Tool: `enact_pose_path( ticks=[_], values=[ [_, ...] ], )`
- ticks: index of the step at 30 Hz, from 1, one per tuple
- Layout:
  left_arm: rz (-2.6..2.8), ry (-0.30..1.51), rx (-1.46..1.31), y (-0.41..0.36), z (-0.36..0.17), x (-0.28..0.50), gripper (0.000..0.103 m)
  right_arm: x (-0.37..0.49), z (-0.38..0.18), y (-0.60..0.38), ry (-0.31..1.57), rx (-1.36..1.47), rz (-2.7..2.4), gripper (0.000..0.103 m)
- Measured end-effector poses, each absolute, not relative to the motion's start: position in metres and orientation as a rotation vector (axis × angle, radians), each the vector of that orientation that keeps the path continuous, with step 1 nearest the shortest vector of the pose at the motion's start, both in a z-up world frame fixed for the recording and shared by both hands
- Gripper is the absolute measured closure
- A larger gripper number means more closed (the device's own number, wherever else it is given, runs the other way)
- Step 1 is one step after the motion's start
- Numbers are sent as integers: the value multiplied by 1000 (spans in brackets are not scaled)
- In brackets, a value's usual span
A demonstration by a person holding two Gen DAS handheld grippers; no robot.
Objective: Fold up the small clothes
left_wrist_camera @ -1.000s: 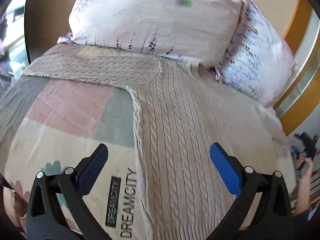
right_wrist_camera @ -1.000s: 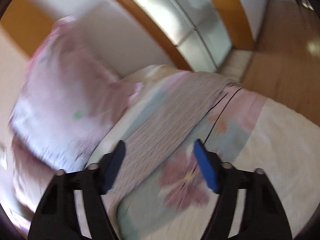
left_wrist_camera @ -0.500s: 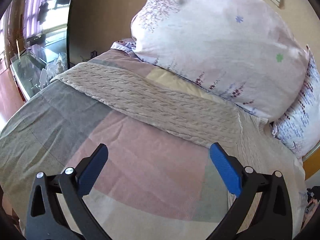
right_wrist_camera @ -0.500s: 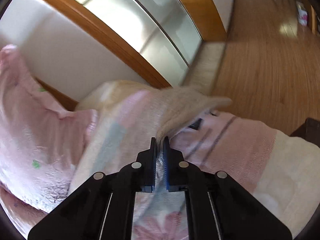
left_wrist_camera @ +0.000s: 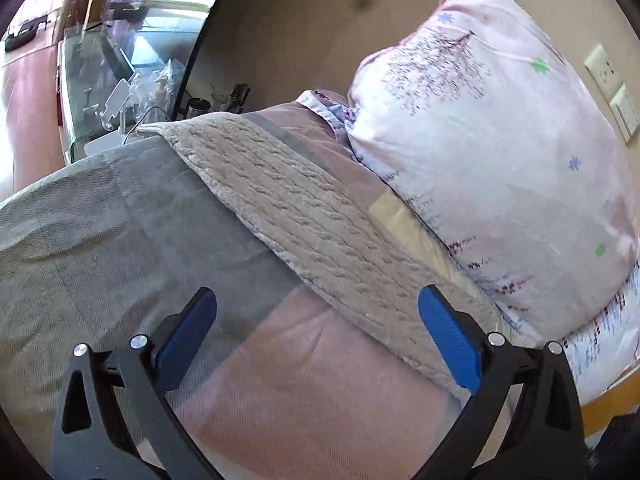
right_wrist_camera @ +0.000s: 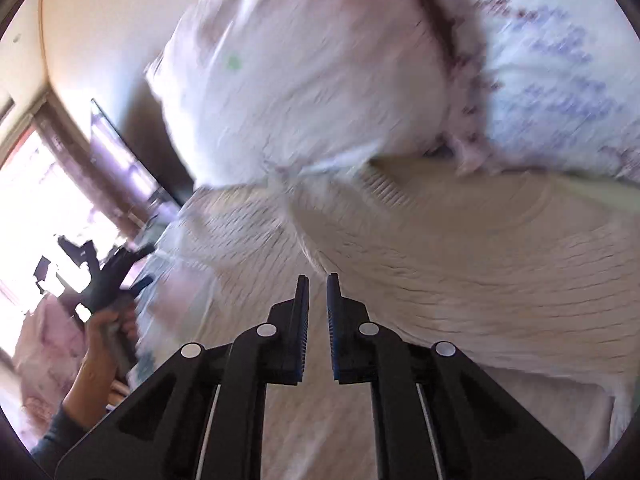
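A beige cable-knit sweater lies on the bed. In the left wrist view its long sleeve (left_wrist_camera: 304,216) runs from the bed's far left edge down to the right. My left gripper (left_wrist_camera: 316,312) is open and empty, hovering just short of that sleeve. In the blurred right wrist view the sweater body (right_wrist_camera: 460,272) spreads below the pillows. My right gripper (right_wrist_camera: 318,284) is shut on the sweater's other sleeve, a strip of knit (right_wrist_camera: 304,236) running from the pads across the body. The left gripper shows far left in the right wrist view (right_wrist_camera: 108,276), held in a hand.
Two floral pillows (left_wrist_camera: 500,152) lean on the wall at the head of the bed. The bedspread (left_wrist_camera: 120,240) has grey and pink patches. A glass side table with clutter (left_wrist_camera: 120,92) stands beyond the bed's left edge. Wall sockets (left_wrist_camera: 612,88) sit above the pillows.
My right gripper closed on the right sleeve and has swung it over the sweater body toward the pillows. My left gripper has moved left along the other sleeve, still open.
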State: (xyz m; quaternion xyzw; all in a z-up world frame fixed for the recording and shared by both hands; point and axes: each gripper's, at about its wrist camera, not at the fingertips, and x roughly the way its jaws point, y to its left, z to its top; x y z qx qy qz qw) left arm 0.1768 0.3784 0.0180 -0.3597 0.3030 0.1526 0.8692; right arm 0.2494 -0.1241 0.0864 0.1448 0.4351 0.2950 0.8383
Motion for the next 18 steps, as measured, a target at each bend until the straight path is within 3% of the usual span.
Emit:
enact_pose_path(
  ticks=[1, 3, 4, 5, 9, 12, 15, 17, 18],
  values=[
    [327, 627, -773, 384, 17, 178, 11, 247, 87, -127, 901, 303, 614, 90],
    [342, 614, -842, 402, 13, 183, 20, 242, 92, -146, 832, 281, 528, 70],
    [352, 608, -883, 411, 11, 184, 25, 238, 94, -159, 808, 286, 486, 52],
    [360, 588, -933, 421, 8, 184, 30, 234, 97, -175, 790, 304, 443, 45],
    [403, 527, -1082, 452, 2, 186, 39, 233, 99, -228, 771, 343, 310, 44],
    [427, 512, -1151, 471, -4, 192, 53, 224, 92, -253, 772, 366, 238, 42],
    [435, 522, -1169, 483, -8, 202, 73, 216, 86, -270, 774, 389, 204, 41],
    [443, 554, -1146, 485, -7, 213, 95, 213, 82, -278, 778, 399, 198, 40],
    [449, 559, -1103, 481, -1, 217, 95, 211, 81, -282, 779, 403, 197, 40]
  ],
)
